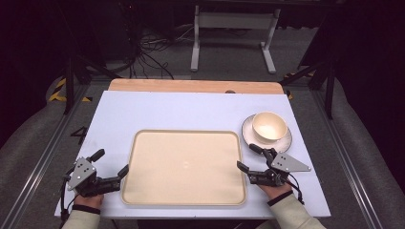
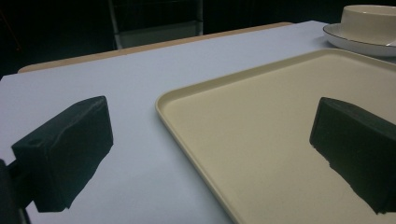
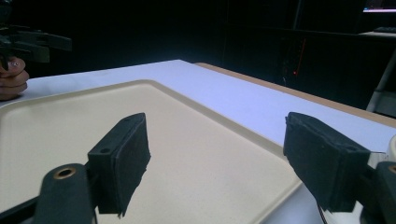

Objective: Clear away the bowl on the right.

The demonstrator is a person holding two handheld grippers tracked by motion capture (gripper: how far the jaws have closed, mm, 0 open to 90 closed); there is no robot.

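Here, tray [image 1: 184, 167] between 2 spread grippers

Pale beige knit sleeves with dark ribbed cuffs on both forearms. Black two-jaw left gripper [image 1: 111, 168] with a grey 3-cornered plate bearing small screw holes; thin black cable trailing at the wrist. Matching black right gripper [image 1: 249, 157], same grey plate. Blocky matte black fingers [image 2: 65, 151], a brass-ringed hole at 1 base.
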